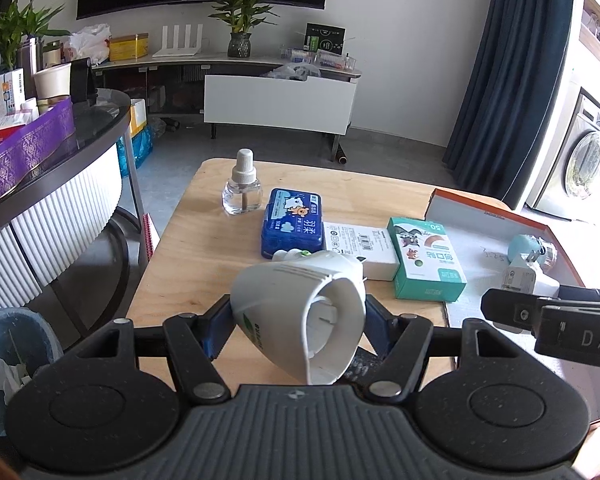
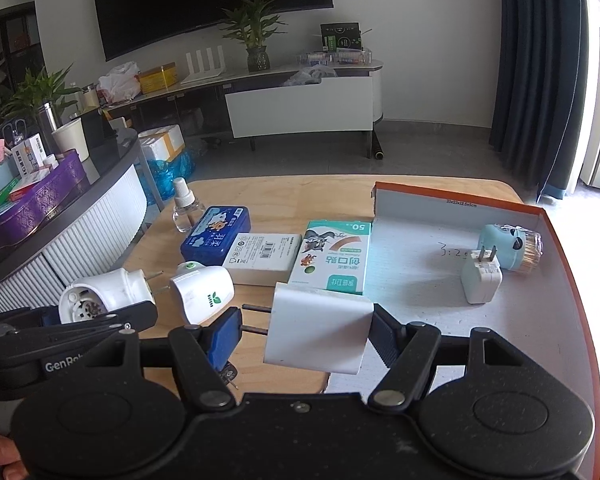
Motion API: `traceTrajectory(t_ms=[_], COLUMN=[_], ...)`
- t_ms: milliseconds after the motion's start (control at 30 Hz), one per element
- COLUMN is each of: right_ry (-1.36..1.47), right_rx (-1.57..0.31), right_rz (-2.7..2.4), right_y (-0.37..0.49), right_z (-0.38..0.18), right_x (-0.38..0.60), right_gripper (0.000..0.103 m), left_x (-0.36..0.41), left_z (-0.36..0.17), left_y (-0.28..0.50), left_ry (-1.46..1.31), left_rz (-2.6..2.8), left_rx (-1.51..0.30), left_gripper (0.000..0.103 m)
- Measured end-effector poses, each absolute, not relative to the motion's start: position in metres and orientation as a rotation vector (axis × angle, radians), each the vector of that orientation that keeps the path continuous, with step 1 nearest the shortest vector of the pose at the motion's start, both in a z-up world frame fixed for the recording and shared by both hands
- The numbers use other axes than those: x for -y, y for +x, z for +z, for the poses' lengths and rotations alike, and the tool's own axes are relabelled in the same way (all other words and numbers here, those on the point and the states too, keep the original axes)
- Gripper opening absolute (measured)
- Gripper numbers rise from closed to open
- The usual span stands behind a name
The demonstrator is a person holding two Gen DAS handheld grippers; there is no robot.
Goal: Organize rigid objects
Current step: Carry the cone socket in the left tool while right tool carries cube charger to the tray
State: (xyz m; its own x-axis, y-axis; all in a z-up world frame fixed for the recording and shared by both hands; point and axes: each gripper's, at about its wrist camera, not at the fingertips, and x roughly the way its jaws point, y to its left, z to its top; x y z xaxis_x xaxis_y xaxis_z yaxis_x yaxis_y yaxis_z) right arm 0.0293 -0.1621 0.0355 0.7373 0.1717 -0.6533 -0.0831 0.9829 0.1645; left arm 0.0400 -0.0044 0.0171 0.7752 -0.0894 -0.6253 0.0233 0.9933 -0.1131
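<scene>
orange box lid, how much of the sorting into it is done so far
Done: a white charger and a light blue item lie in the orange-edged box. In hand: the left gripper clamps a white mosquito plug-in; the right gripper clamps a white adapter. Left: the blue tin, teal box, refill bottle, another plug-in.

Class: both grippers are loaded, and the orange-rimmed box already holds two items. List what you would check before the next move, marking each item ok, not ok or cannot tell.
1. Right gripper grips the white plug adapter with a pad on each side: ok.
2. Left gripper grips the white heater on both sides: ok.
3. Bare floor left in the orange-rimmed box, in front of the small charger and blue device: ok.
4. Adapter prongs touch nothing: ok.
5. Adapter held higher than the box rim: cannot tell.
</scene>
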Motion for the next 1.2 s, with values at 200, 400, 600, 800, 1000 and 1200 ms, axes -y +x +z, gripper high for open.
traceTrajectory(t_ms=[200, 400, 600, 800, 1000, 1200], right_ry=[0.137, 0.151, 0.166, 0.172, 0.168, 0.177], right_rx=[-0.708, -0.696, -0.685, -0.668, -0.657, -0.65], right_rz=[0.119, 0.09, 0.067, 0.043, 0.019, -0.002], right_y=[0.018, 0.009, 0.004, -0.002, -0.006, -0.008], right_z=[0.044, 0.047, 0.05, 0.052, 0.053, 0.053], right_x=[0.178, 0.193, 0.207, 0.218, 0.228, 0.238], right_gripper=[0.082, 0.082, 0.082, 0.082, 0.082, 0.082], left_x=[0.018, 0.03, 0.043, 0.052, 0.061, 0.071], left_z=[0.023, 0.028, 0.032, 0.033, 0.034, 0.036], left_y=[0.037, 0.035, 0.033, 0.032, 0.033, 0.035], left_ry=[-0.089, -0.079, -0.073, -0.066, -0.055, -0.046], left_rz=[-0.086, -0.113, -0.143, -0.169, -0.191, -0.216], left_rx=[-0.677, -0.673, -0.67, -0.669, -0.666, -0.66], left_gripper=[0.068, 0.068, 0.068, 0.068, 0.068, 0.068])
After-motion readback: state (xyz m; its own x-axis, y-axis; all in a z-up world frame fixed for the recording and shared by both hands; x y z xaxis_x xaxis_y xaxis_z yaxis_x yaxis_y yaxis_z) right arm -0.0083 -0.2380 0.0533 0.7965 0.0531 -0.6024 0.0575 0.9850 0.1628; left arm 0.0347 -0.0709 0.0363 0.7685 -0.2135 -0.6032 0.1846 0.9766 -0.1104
